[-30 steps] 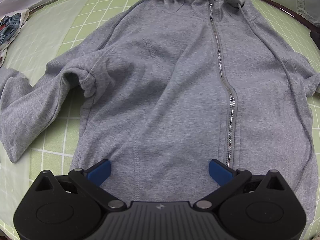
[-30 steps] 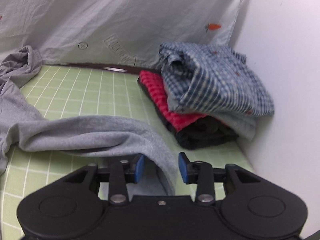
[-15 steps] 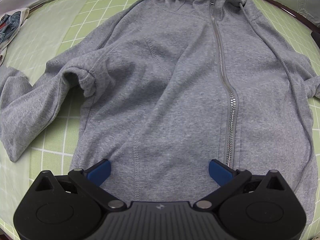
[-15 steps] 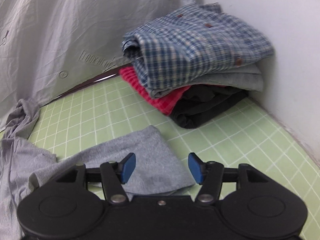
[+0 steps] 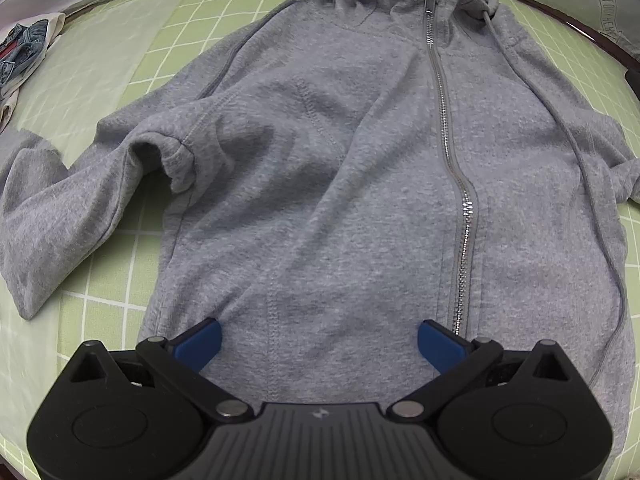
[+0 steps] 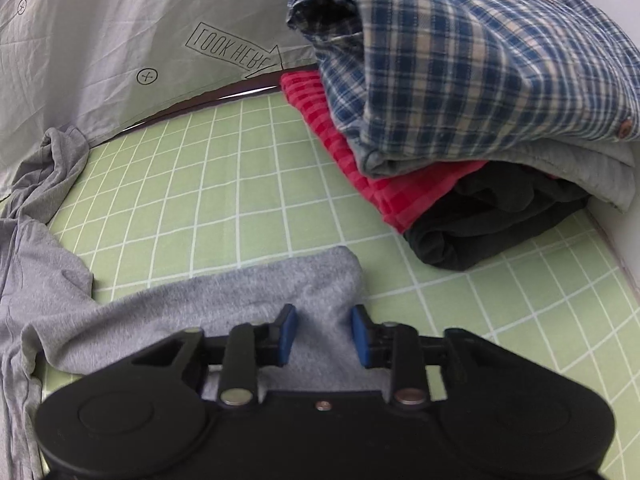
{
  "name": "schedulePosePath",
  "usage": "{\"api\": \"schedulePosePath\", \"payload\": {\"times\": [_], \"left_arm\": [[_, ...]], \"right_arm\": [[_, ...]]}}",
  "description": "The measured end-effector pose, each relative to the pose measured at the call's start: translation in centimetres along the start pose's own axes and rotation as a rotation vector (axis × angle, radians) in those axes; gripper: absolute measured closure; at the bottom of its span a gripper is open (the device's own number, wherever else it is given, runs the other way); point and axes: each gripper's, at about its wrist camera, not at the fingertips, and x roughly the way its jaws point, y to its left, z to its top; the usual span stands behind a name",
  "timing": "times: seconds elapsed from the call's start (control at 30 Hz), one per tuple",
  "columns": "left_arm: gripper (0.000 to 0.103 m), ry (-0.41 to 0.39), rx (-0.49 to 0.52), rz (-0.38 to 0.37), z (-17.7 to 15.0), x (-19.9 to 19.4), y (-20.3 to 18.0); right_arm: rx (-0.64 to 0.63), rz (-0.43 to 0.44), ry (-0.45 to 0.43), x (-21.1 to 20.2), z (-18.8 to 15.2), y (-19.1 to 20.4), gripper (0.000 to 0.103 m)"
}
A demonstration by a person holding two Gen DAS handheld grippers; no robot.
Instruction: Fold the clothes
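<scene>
Left view: my left gripper (image 5: 319,344) hangs over the hem of the grey hoodie (image 5: 360,160), fingers spread wide, holding nothing. Hoodie lies face up on the green grid mat (image 5: 116,52), zipper (image 5: 448,152) closed, one sleeve (image 5: 60,208) bent out to the side.

Right view: my right gripper (image 6: 323,334) sits over the other sleeve's cuff (image 6: 280,288), fingers part open with cloth between them, not clamped. Stack of folded clothes (image 6: 460,120) sits near, by the wall.
</scene>
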Motion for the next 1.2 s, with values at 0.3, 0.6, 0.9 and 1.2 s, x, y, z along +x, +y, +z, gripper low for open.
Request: {"api": "schedulePosePath", "payload": {"times": [0.3,0.6,0.9,1.2], "left_arm": [[0.000,0.001,-0.002,0.001,0.2,-0.1,0.1],[0.000,-0.014,-0.006,0.001,0.8,0.2,0.1],[0.000,-0.038,-0.011,0.002,0.7,0.2,-0.2],[0.000,-0.060,-0.030,0.007,0.4,0.2,-0.3]], "right_arm": [[0.013,0.046,-0.263,-9.2,0.2,0.4,0.099],[0.045,0.020,-0.048,-9.4,-9.2,3.4,0.099],[0.206,0.018,-0.130,-11.9,-8.6,2.2,0.063],[0.352,-0.049,-0.083,-8.2,-4.8,-0.9,0.040]]}}
